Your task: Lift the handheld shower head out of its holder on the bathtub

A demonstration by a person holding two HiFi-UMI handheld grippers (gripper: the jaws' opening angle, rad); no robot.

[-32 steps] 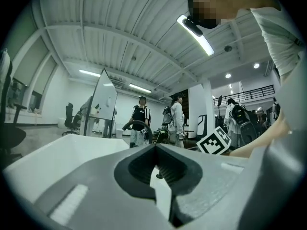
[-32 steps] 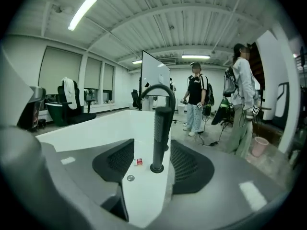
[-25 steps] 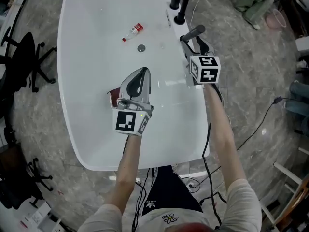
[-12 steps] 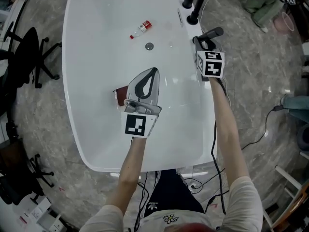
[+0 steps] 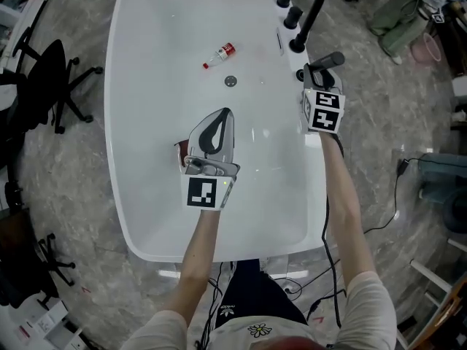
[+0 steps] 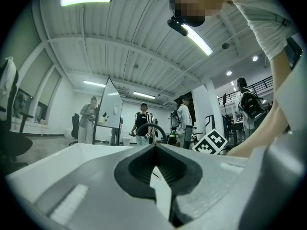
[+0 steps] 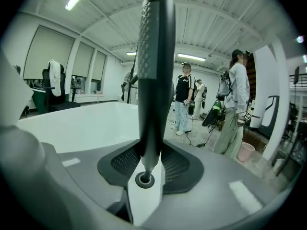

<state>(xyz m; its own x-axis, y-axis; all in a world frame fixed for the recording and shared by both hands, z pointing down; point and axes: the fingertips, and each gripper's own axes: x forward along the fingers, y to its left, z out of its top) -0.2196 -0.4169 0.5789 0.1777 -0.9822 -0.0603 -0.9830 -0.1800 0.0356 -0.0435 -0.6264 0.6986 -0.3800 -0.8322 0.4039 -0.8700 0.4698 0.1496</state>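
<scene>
The right gripper (image 5: pixel 315 76) is pinching the dark shower head (image 5: pixel 330 60) by its handle at the upper right, beside the bathtub (image 5: pixel 146 86) rim. The left gripper (image 5: pixel 218 117) is hovering mid-frame over the basin, jaws pressed together, holding nothing.

bathtub (image 5: pixel 146 122): glossy white
shower head (image 7: pixel 152 80): dark grey to black, fine dot texture on one side
left gripper (image 5: pixel 223 114): light grey shell, black ribbed lining
right gripper (image 7: pixel 149 150): light grey shell, black mesh-pattern lining
marker cubes (image 5: pixel 203 192): black-and-white square pattern
bottle (image 5: pixel 220 54): red and white
drain (image 5: pixel 230 81): silver-grey
faucet (image 5: pixel 310 9): black
floor (image 5: pixel 66 166): grey, marble veining
</scene>
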